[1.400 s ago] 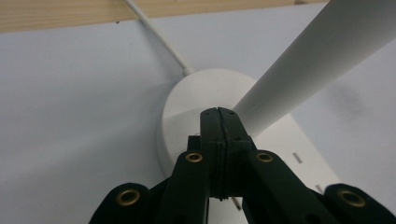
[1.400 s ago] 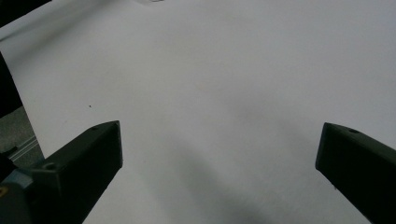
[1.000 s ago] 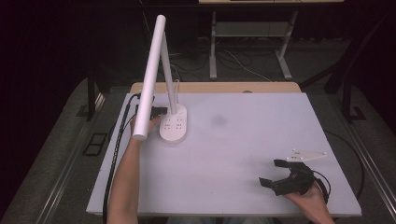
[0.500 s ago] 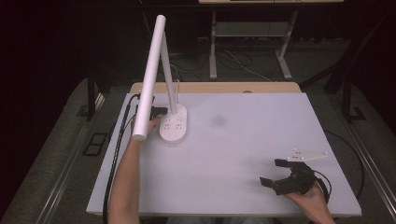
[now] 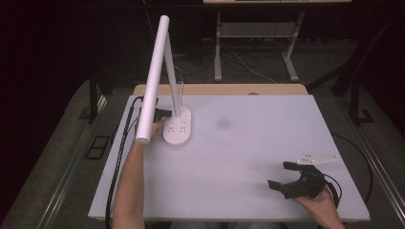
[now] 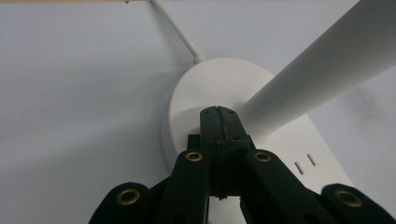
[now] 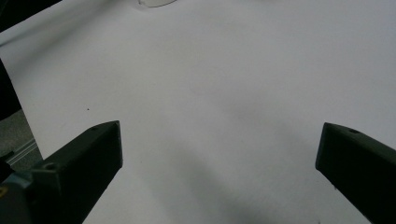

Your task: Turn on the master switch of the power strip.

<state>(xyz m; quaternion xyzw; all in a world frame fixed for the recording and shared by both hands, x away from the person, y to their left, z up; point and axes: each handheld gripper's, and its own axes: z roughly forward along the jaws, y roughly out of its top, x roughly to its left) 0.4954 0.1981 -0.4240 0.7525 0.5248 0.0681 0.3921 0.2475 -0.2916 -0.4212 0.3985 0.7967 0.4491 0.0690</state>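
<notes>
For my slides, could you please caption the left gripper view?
Left gripper, jaws closed, tip on the white lamp base beside its stem.

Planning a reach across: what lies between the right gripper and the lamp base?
Bare white table, per the high view, between right gripper and lamp base.

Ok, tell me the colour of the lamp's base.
White; the lamp base shows best in the left gripper view.
</notes>
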